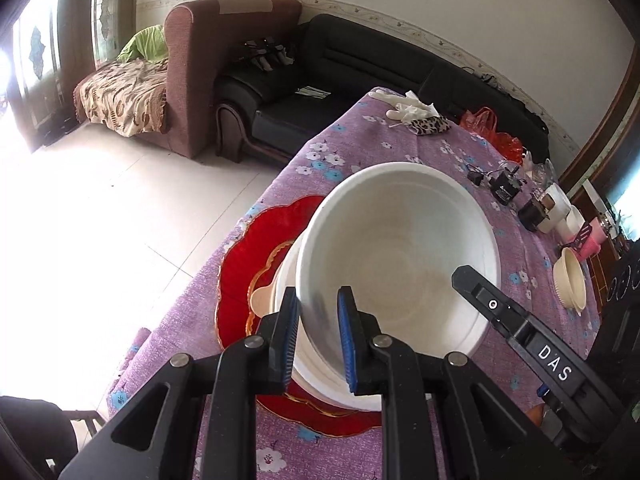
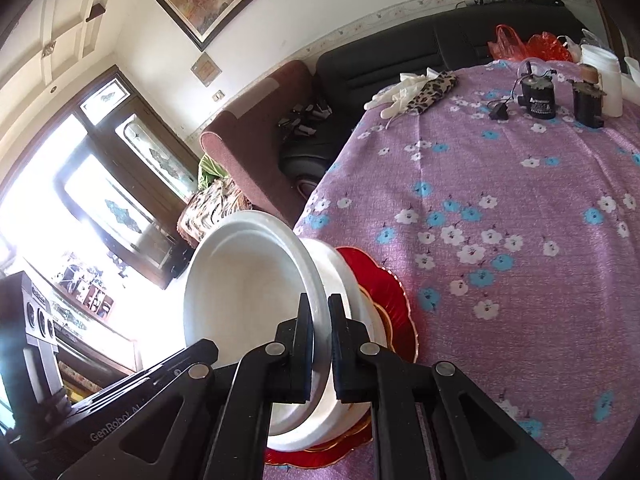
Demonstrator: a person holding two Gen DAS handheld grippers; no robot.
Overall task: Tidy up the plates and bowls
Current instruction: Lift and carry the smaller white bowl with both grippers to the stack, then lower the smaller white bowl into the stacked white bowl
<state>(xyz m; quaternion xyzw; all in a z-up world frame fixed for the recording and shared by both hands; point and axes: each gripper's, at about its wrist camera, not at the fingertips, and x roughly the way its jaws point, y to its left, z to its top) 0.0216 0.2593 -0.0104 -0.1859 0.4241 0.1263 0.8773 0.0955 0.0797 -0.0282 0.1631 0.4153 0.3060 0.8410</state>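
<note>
Between my left gripper's (image 1: 318, 336) blue pads sits the near rim of the white bowl (image 1: 400, 248), jaws narrowed right onto it, and across the bowl my right gripper (image 2: 320, 344) is clamped on the opposite rim, fingers pinched close around that thin lip. So I've got it two-handed, tilted, mouth toward my left camera. Just under it I can see a second white bowl (image 1: 320, 384) nested on a red scalloped plate (image 1: 240, 276), which lies on the purple flowered cloth (image 2: 500, 200). Looks like light foam or thin plastic to me: easy to lift, but the rim could flex or crack if I squeeze hard, so gentle pressure at the lip. Farther right of my left claw, a cream bowl (image 1: 570, 284) waits near the table edge, beyond it some black adapters (image 1: 504, 190).
</note>
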